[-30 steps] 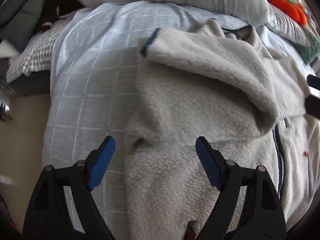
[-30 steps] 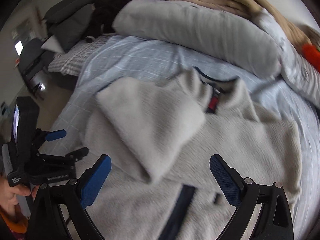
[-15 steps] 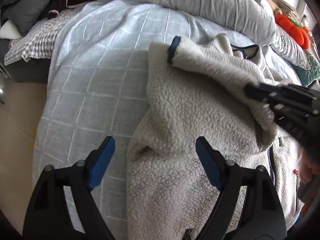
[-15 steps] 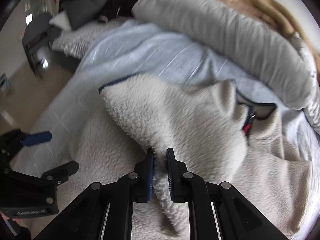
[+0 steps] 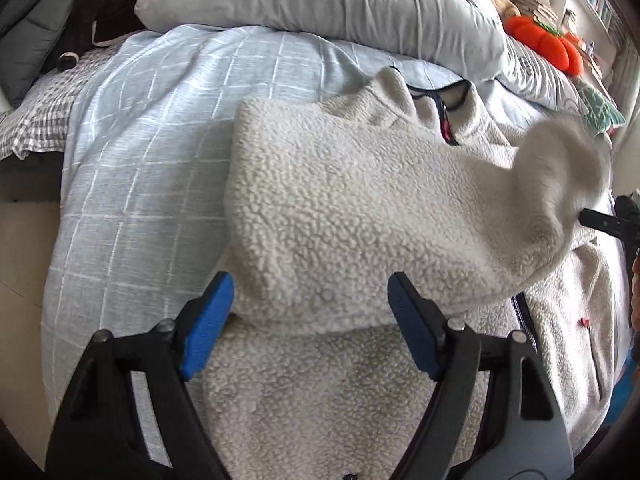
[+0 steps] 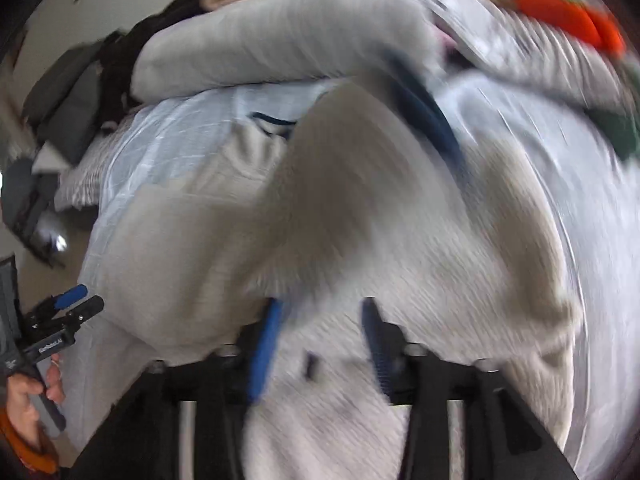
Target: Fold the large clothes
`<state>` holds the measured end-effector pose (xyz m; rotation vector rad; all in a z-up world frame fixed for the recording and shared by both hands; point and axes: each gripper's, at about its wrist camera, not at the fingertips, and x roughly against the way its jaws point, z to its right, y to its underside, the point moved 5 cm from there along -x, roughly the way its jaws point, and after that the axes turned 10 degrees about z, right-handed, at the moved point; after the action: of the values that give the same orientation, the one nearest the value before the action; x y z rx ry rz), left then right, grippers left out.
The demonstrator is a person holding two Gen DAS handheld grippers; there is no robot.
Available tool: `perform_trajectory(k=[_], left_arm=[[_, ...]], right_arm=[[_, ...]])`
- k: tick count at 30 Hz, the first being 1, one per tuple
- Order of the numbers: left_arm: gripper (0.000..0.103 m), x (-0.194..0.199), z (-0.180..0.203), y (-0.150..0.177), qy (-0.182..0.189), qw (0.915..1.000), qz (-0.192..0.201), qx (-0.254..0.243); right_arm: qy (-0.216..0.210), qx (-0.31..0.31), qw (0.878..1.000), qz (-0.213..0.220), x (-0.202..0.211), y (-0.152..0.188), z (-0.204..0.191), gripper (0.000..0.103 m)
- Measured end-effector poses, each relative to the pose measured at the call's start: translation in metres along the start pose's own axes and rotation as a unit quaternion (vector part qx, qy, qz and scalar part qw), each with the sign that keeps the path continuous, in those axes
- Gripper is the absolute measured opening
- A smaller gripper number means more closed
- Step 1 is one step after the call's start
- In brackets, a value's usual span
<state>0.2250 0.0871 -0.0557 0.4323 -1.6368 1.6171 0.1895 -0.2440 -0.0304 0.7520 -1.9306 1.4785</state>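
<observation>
Here, what I saw:
Fleece jackets: one [image 5: 360, 208], cream, lay on the checked bedspread [image 5: 152, 152].
My left gripper [image 5: 310, 320]: spread, empty, over its folded shoulder.
My right gripper [image 6: 320, 340]: jaws just reopening, sleeve [image 6: 360, 184] flung loose ahead, blurred.

The right-wrist view was smeared with motion: the fleece jacket [image 6: 360, 208] ahead of the right gripper [image 6: 320, 344] was blurred, so whether its pads [image 6: 264, 344] pressed fabric could not be told. An orange plush [image 6: 568, 20] far beyond was only a streak.
</observation>
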Motion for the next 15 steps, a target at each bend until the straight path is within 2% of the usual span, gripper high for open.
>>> perform_trajectory(k=[3, 8, 12, 13, 15], left_arm=[[0.079, 0.002, 0.003, -0.001, 0.005, 1.0, 0.006, 0.001], [0.058, 0.004, -0.001, -0.008, 0.011, 0.9991, 0.034, 0.022], [0.049, 0.006, -0.006, -0.015, 0.023, 0.9971, 0.054, 0.047], [0.047, 0.006, -0.006, -0.016, 0.025, 0.9969, 0.056, 0.049], [0.046, 0.005, -0.004, -0.016, 0.029, 0.9967, 0.055, 0.051]], right_arm=[[-0.033, -0.06, 0.998, 0.002, 0.013, 0.01, 0.034, 0.059], [-0.021, -0.101, 0.994, 0.026, 0.023, 0.008, 0.069, 0.067], [-0.039, -0.142, 0.988, 0.045, 0.031, -0.002, 0.088, 0.069], [-0.046, -0.152, 0.986, 0.046, 0.03, -0.006, 0.09, 0.073], [-0.047, -0.171, 0.984, 0.033, 0.021, -0.01, 0.093, 0.074]])
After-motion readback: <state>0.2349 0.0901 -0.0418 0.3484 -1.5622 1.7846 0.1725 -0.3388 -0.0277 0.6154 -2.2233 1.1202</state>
